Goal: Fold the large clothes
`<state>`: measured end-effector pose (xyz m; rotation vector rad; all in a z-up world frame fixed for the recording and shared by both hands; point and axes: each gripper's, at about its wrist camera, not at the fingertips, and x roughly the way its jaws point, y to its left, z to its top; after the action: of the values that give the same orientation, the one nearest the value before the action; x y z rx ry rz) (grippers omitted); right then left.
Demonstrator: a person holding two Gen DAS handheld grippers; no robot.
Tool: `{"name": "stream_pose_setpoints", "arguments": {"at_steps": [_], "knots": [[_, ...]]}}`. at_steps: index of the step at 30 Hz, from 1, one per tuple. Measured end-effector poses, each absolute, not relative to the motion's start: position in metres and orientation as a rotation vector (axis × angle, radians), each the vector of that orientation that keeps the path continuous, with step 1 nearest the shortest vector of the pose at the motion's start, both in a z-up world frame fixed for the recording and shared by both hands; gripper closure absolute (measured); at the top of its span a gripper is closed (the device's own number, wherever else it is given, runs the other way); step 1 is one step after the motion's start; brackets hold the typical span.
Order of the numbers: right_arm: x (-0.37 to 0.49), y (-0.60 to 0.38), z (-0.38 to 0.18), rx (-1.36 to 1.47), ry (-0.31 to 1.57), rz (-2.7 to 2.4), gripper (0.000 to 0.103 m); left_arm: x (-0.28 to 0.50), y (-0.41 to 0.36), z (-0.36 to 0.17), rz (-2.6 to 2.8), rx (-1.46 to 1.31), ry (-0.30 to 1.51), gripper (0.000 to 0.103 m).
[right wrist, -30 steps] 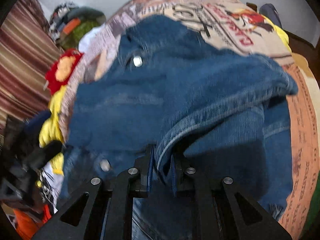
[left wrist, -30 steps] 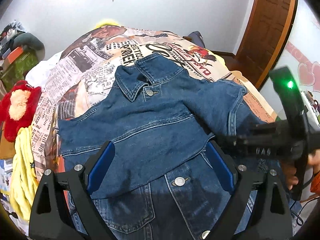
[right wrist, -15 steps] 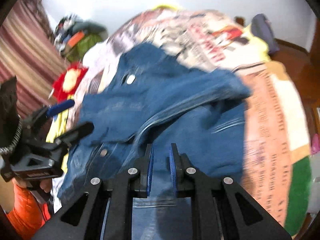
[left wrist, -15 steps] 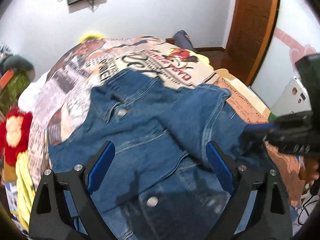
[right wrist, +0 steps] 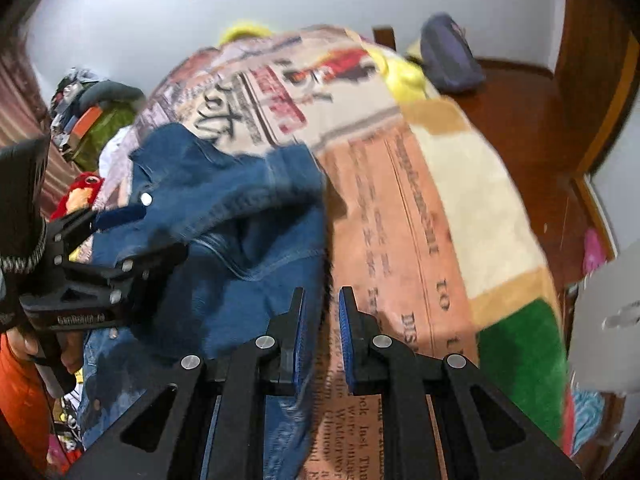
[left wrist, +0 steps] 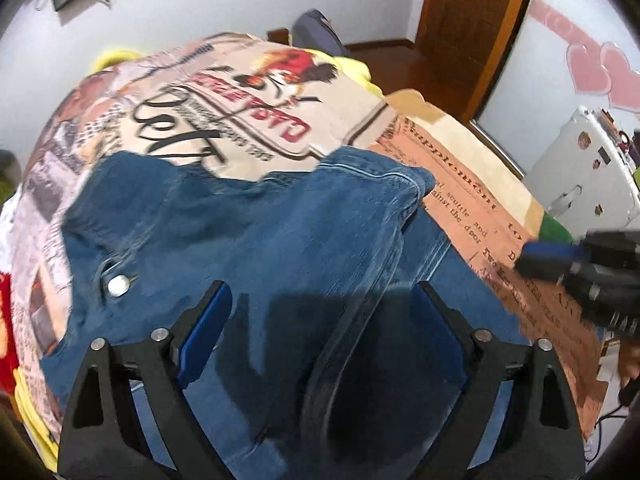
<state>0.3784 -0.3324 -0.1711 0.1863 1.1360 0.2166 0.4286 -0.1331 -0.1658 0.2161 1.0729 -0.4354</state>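
A blue denim jacket [left wrist: 260, 232] lies on the printed bedspread [left wrist: 280, 120], one sleeve folded across its front. My left gripper [left wrist: 320, 300] hovers over the jacket's middle, wide open and empty. My right gripper [right wrist: 322, 312] is off the jacket's right edge above the bedspread [right wrist: 420, 220]; its jaws stand a narrow gap apart with nothing between them. The jacket [right wrist: 224, 208] lies to its left. The right gripper shows at the right of the left wrist view [left wrist: 560, 256]; the left gripper shows at the left of the right wrist view [right wrist: 132, 236].
A red plush toy [right wrist: 80, 196] and a pile of clothes [right wrist: 92, 108] lie at the bed's left side. A dark bag [right wrist: 448, 60] sits on the wooden floor past the bed. A wooden door [left wrist: 472, 24] and a white appliance [left wrist: 588, 172] stand to the right.
My right gripper let go of the sleeve after laying it across the jacket and drew back to the right off the denim. My left gripper stayed open and shifted right over the jacket.
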Motion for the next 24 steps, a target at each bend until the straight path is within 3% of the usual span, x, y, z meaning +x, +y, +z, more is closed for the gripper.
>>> {"name": "stream_pose_setpoints", "arguments": {"at_steps": [6,13,24], "knots": [[0.384,-0.326,-0.21,0.234,1.216,0.238,0.091,0.449,-0.153,-0.188,-0.424,0.257,1.076,0.04],[0.384,-0.31,-0.225,0.146,1.227,0.251,0.091,0.462,-0.127,-0.172,-0.4,0.136,1.045,0.087],[0.383,-0.294,-0.222,0.085,1.228,0.215,0.091,0.436,-0.026,-0.076,-0.202,0.104,0.76,0.091]]}}
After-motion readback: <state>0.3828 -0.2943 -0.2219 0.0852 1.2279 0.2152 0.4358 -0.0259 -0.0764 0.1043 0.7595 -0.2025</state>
